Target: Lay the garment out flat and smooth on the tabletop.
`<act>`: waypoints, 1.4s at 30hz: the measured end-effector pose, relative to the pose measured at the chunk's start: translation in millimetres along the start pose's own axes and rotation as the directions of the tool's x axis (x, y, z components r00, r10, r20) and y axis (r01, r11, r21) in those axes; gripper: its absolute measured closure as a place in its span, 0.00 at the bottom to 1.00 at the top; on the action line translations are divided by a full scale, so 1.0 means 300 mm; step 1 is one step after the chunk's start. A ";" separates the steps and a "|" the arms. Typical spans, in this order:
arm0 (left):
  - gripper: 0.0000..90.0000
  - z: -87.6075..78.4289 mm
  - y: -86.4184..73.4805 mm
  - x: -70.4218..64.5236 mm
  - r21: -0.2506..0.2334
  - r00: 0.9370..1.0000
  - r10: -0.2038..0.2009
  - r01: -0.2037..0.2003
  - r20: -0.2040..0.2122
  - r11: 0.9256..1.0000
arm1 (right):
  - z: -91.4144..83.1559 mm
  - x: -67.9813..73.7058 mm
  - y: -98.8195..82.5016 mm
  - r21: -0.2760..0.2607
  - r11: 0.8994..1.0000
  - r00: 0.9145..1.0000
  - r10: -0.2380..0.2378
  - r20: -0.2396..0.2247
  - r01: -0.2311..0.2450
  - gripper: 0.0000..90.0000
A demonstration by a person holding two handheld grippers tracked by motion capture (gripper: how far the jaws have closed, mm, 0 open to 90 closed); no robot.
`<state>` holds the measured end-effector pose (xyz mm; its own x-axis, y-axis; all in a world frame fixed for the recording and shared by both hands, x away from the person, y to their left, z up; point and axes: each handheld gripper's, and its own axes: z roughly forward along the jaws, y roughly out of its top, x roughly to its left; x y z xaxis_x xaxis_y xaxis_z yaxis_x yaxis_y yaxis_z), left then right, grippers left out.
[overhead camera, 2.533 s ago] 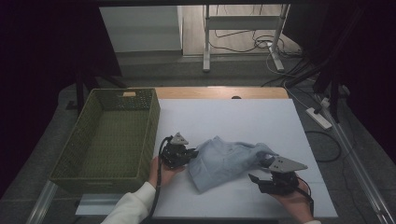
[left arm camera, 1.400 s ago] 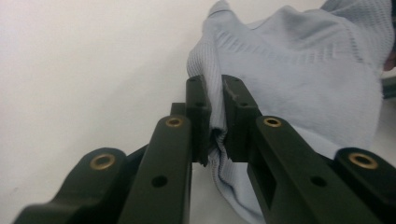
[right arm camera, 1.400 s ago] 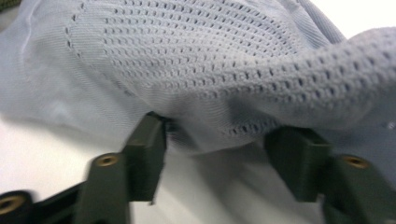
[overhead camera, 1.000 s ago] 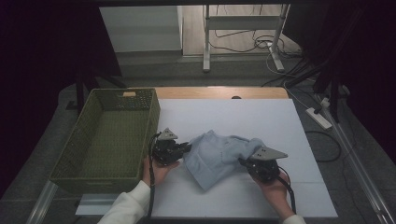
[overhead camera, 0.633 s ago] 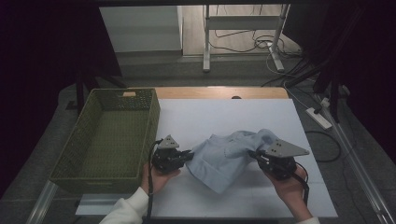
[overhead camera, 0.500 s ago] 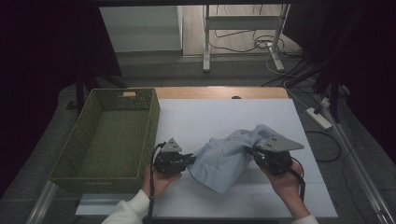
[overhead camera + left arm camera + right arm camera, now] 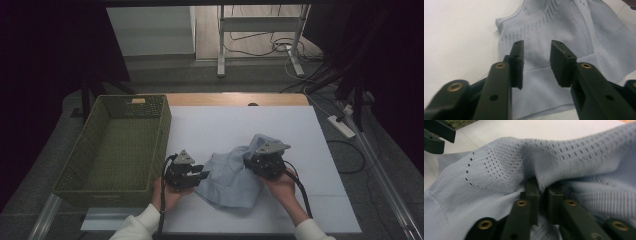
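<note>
Jaws of the left gripper [image 7: 186, 172] are opening just clear of the pale blue garment [image 7: 232, 176] on the white table [image 7: 240, 125], releasing it. Left gripper view: gap empty. Right gripper view: the right gripper [image 7: 541, 195] is loosening around a fold.

Place: a lab or test room set up for recording, not a home.
Table: a white sheet [image 7: 240, 125] covers a wooden top [image 7: 235, 99], ringed by grey padding.
Frame: metal rails [image 7: 385, 185] run along the table's sides.
Floor: loose cables [image 7: 255, 47] and a power strip [image 7: 341, 126] lie on it.
Stand: a metal stand's legs [image 7: 220, 40] rise behind the table.
Light: the table is lit, the room around it is dark.
Prop: a green woven basket [image 7: 100, 145] sits on the left.
</note>
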<state>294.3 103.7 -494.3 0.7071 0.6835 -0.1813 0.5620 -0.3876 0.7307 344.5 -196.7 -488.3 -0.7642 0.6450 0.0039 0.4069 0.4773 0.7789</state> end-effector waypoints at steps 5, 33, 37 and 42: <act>0.50 0.000 0.007 0.001 0.001 1.000 0.014 -0.014 -0.015 1.000 | -0.092 0.008 0.000 -0.046 0.999 1.000 0.017 -0.006 -0.017 0.59; 0.38 -0.010 0.028 0.017 -0.042 1.000 0.009 -0.009 -0.004 0.999 | -0.190 0.114 -0.184 0.035 0.999 1.000 -0.029 0.006 0.029 0.33; 0.37 -0.012 0.031 0.021 -0.042 1.000 0.003 -0.003 -0.003 0.999 | -0.136 0.113 -0.183 0.075 0.997 1.000 -0.031 0.006 0.030 0.30; 0.37 -0.015 0.031 0.023 -0.046 1.000 0.003 -0.003 -0.004 0.999 | -0.089 0.125 -0.178 0.117 0.991 0.997 -0.065 0.046 0.059 0.31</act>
<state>302.3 107.6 -485.8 0.7069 0.6848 -0.1770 0.5398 -0.3605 0.7607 280.6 -213.9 -512.9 -0.7654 0.6391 -0.0754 0.4166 0.5813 0.6989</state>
